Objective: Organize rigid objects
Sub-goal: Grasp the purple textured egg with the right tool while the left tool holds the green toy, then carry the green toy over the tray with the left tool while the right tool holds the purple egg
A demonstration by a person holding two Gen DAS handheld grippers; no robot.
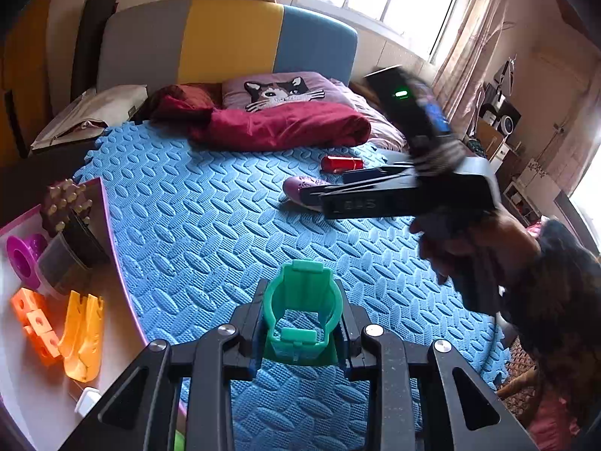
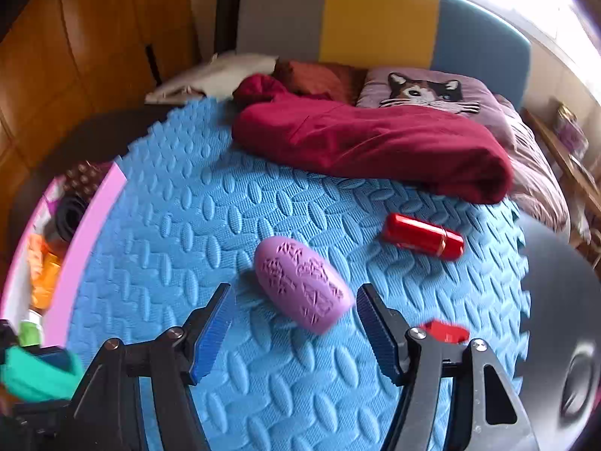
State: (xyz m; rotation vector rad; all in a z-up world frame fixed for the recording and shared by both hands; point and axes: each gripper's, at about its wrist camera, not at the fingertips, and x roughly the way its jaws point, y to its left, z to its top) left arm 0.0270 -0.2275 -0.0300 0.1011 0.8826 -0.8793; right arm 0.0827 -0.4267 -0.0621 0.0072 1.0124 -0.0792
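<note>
My left gripper is shut on a green ring-shaped plastic piece and holds it above the blue foam mat; the piece also shows at the lower left of the right wrist view. My right gripper is open, its jaws wide apart just in front of a purple oval piece lying on the mat. A red cylinder lies farther right. A small red piece sits behind the right finger. In the left wrist view the right gripper hovers over the purple piece.
A pink-rimmed tray at the left holds orange pieces, a purple ring, a dark cup and a brown studded piece. A maroon garment and a cat pillow lie at the back of the mat.
</note>
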